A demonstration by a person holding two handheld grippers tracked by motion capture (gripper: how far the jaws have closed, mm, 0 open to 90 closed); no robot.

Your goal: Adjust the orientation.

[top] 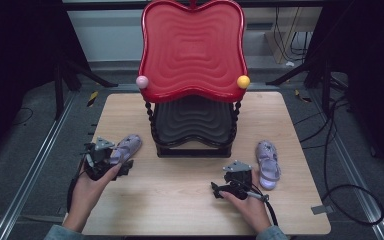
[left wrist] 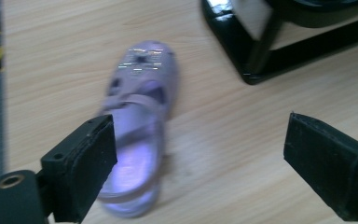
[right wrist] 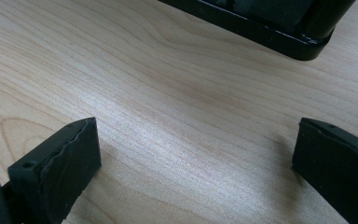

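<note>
Glossy red plastic shelf; matt wood table; shiny sandal.

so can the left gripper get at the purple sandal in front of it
Probably yes: the left gripper has open jaws, the purple sandal lies just ahead beside one jaw, on bare table with nothing between.

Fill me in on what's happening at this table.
A person works a tool in each hand on a wooden table. The left tool hangs open over a lilac sandal, not gripping it. The right tool sits open above bare wood, with a second sandal beside it. A two-tier red and black rack stands behind.
</note>
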